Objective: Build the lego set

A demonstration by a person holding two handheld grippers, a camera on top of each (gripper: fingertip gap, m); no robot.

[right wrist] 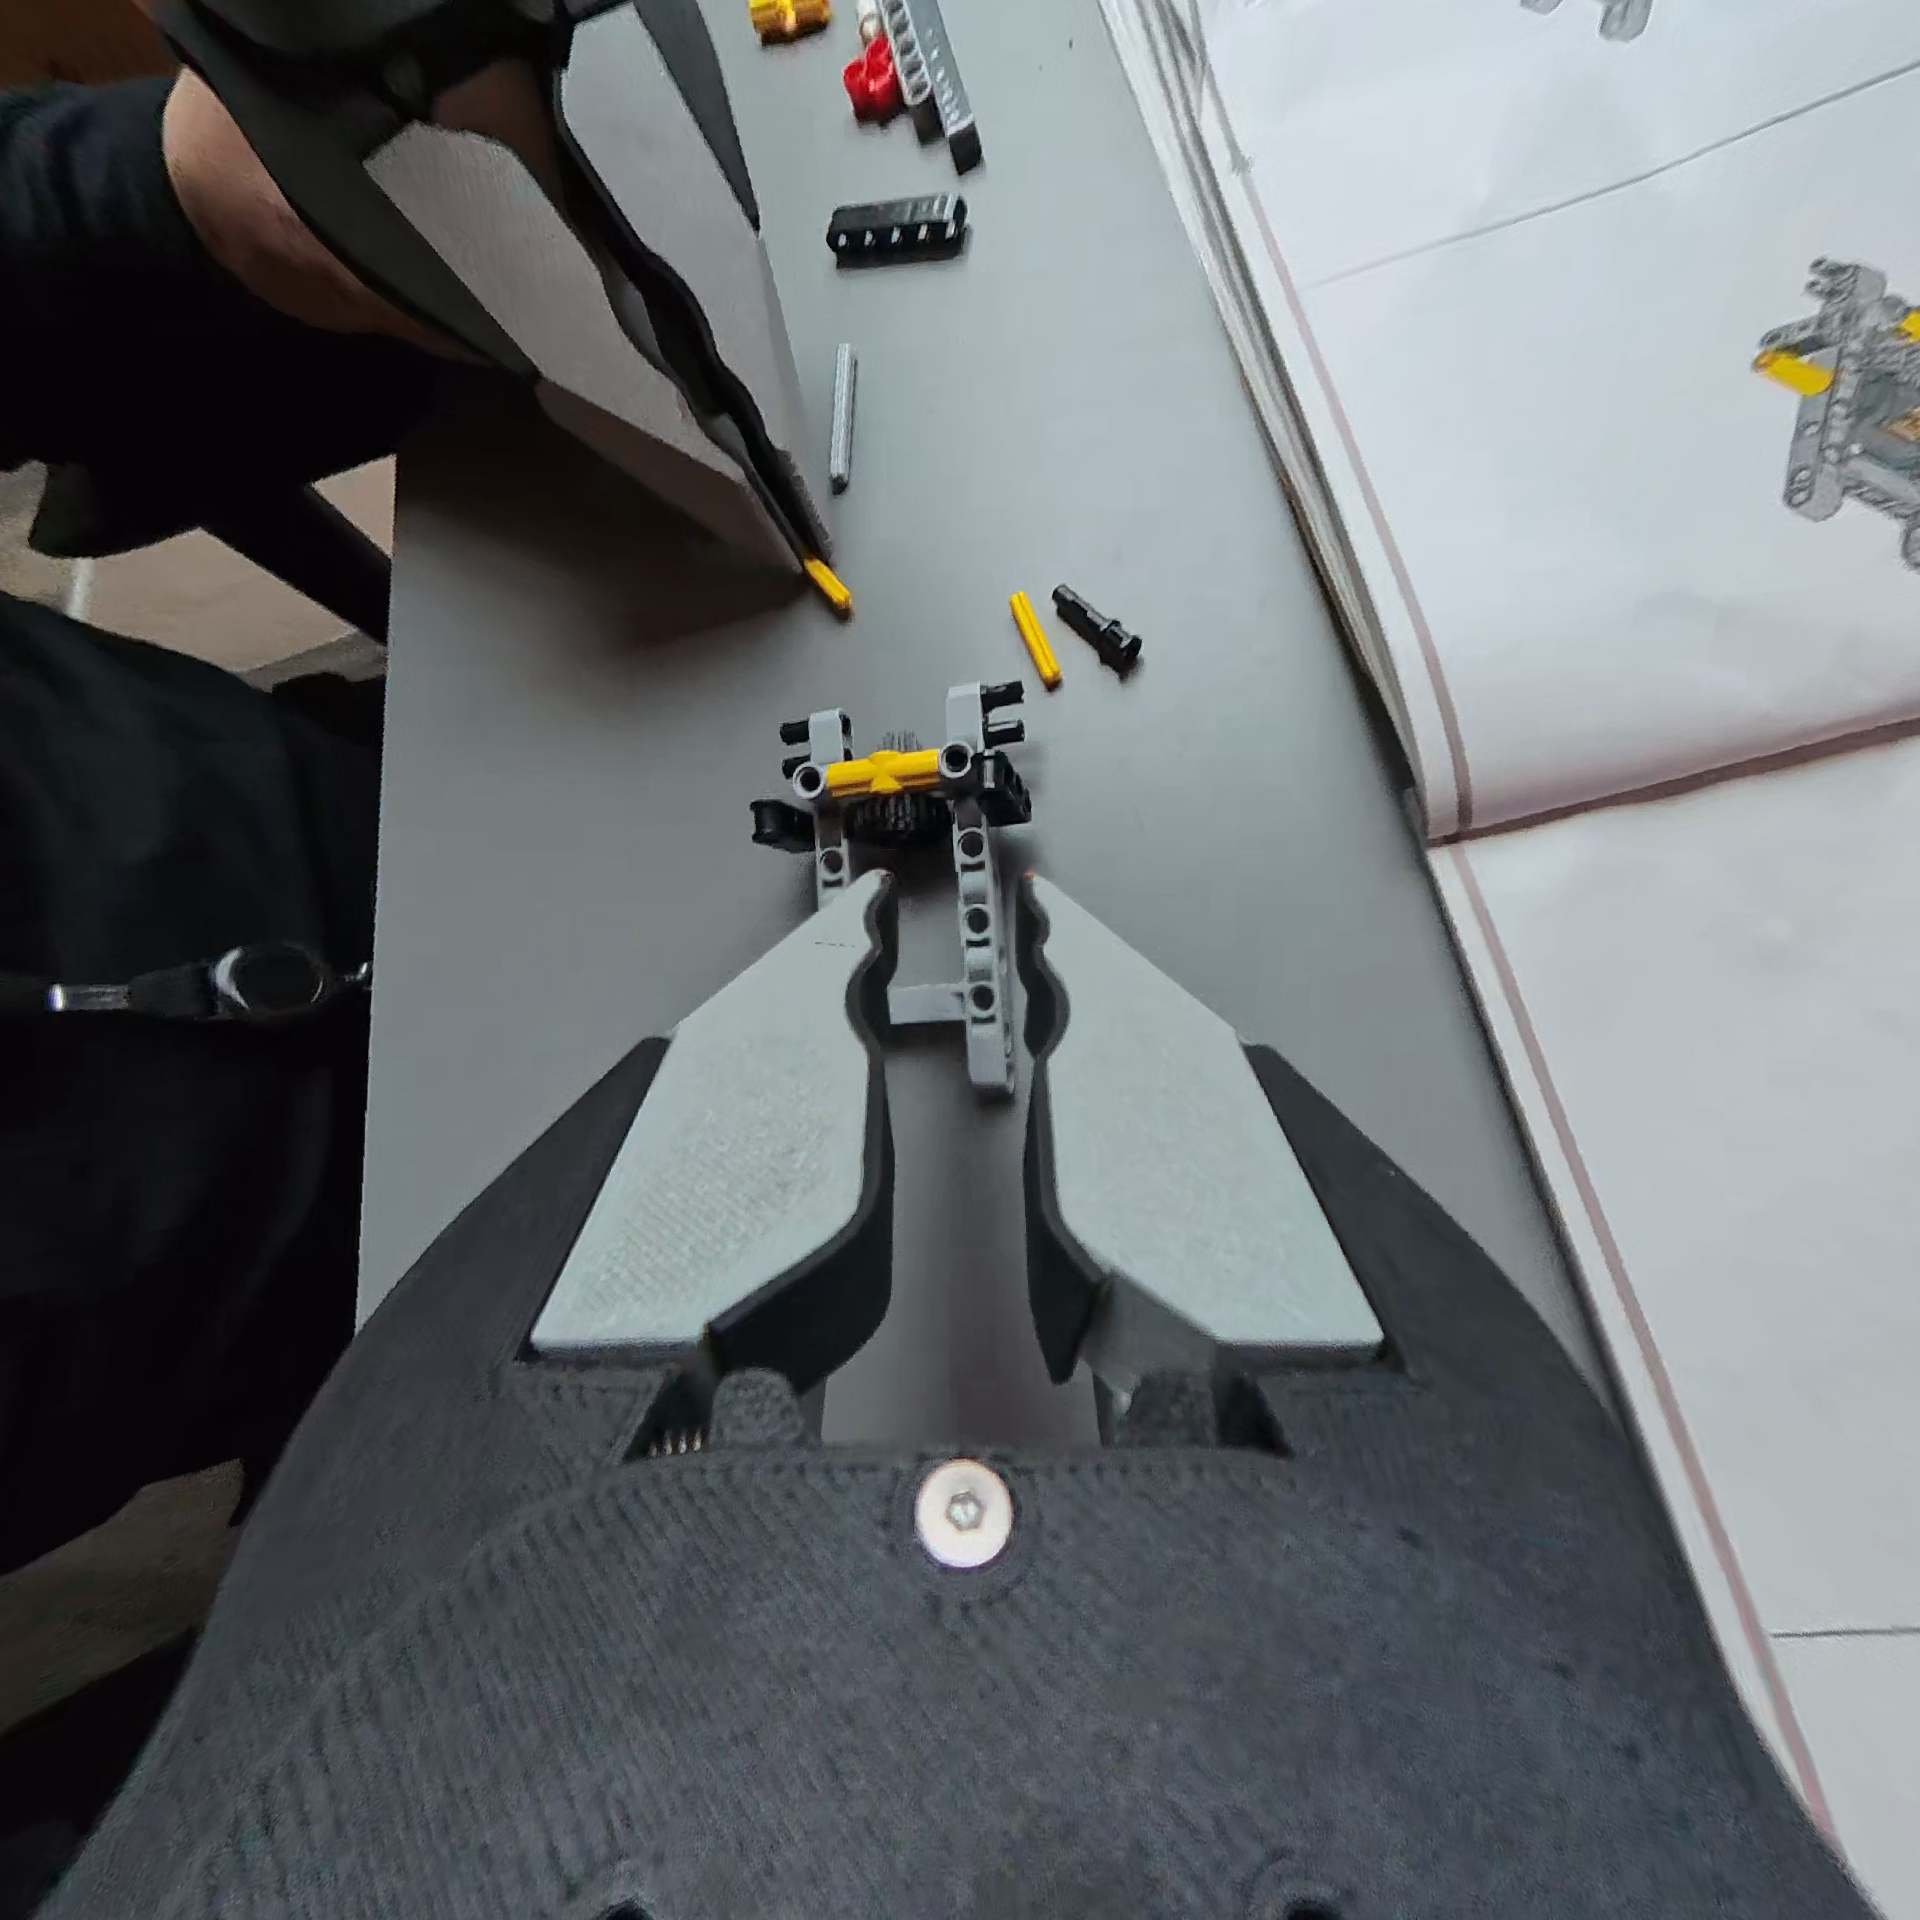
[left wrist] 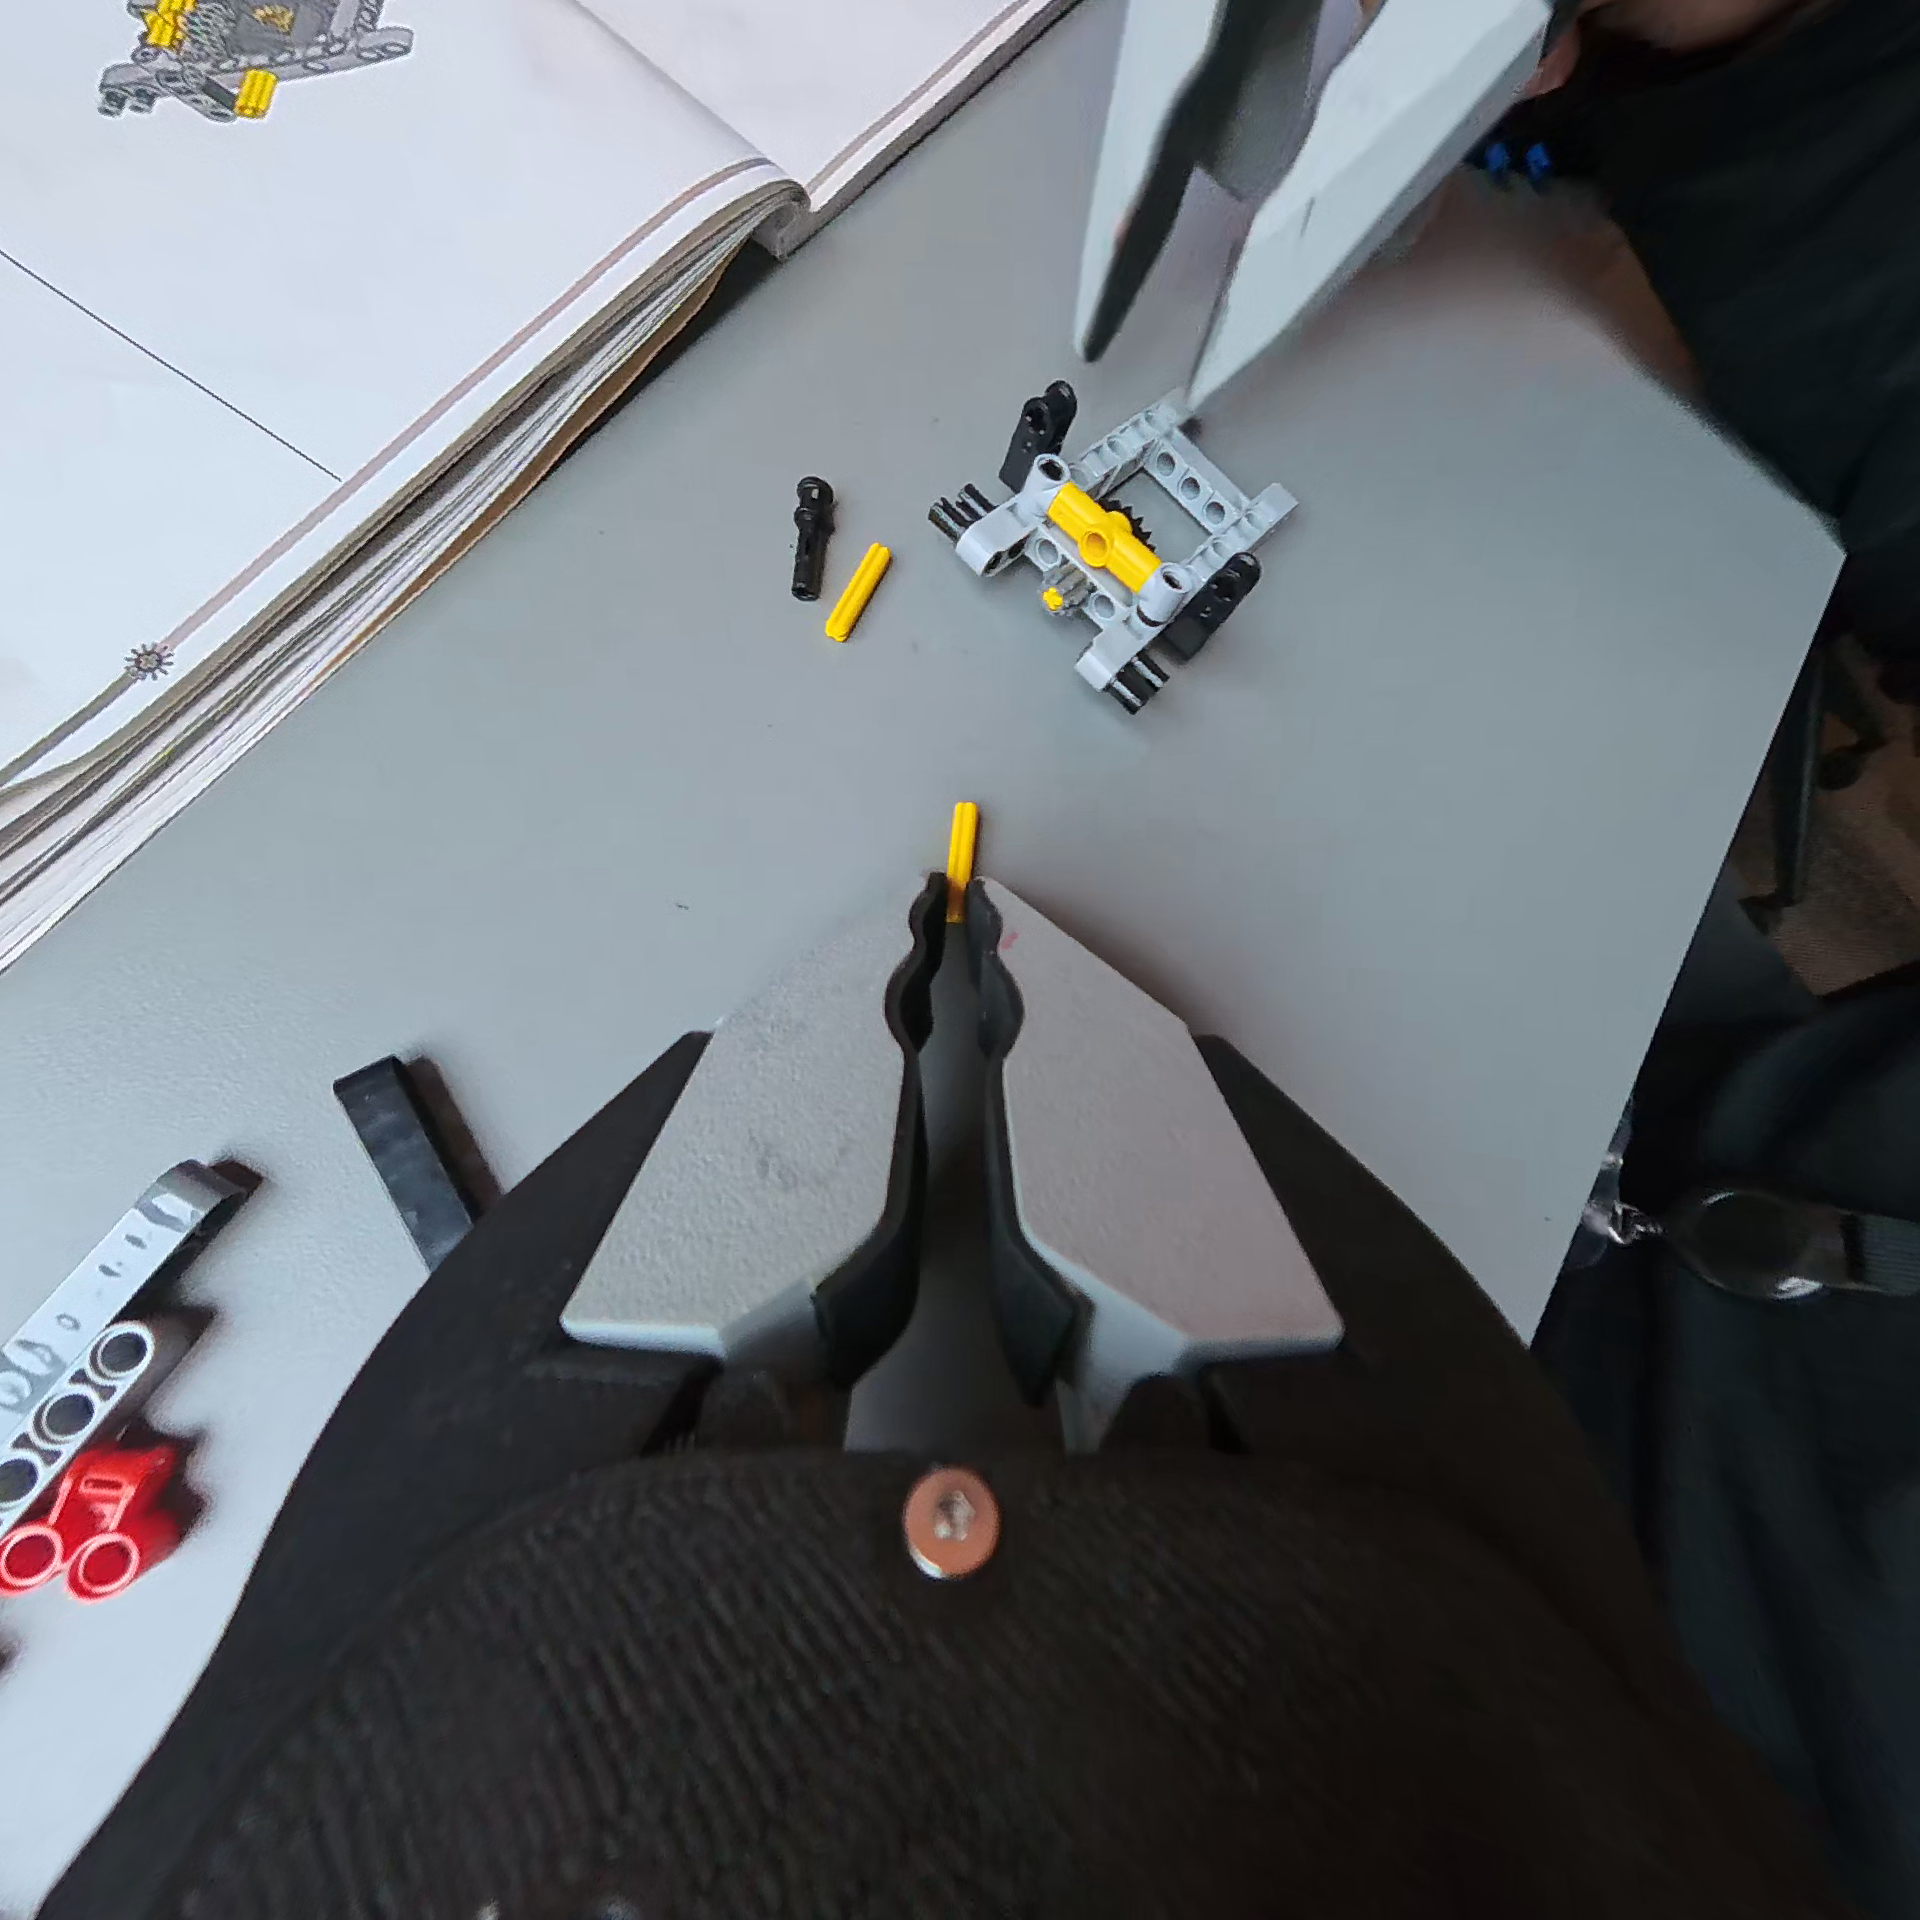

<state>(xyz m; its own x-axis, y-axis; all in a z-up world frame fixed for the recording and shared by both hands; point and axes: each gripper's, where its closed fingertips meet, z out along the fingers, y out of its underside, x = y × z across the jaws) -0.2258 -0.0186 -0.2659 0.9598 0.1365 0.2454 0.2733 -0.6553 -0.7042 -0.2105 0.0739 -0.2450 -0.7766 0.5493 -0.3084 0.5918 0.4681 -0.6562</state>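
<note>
My left gripper (left wrist: 956, 891) is shut on a short yellow axle (left wrist: 962, 840) that sticks out past its tips, low over the grey table (left wrist: 623, 831). It also shows in the right wrist view (right wrist: 808, 556) with that axle (right wrist: 831, 588). The partly built assembly (left wrist: 1117, 540), a grey frame with a yellow connector, a black gear and black pins, lies ahead of it. My right gripper (right wrist: 956, 883) is open, its fingers either side of the rear of the assembly (right wrist: 977, 935); the left finger covers one frame beam. A loose yellow axle (left wrist: 858, 590) and a black pin (left wrist: 812, 537) lie beside the assembly.
An open instruction book (left wrist: 312, 312) lies along one side of the table, and also shows in the right wrist view (right wrist: 1558, 468). A black beam (left wrist: 410, 1158), a grey beam (left wrist: 94, 1320) and a red connector (left wrist: 94, 1517) lie near the left gripper. A grey axle (right wrist: 843, 416) lies farther off. The table edge (left wrist: 1662, 935) runs beside a person's dark clothing. The tips of one gripper are about 11 cm away from the tips of the other. Both grippers' tips are roughly 7 cm from the black pin (left wrist: 812, 537). My right wrist view (right wrist: 1092, 621) looks at it from another angle.
</note>
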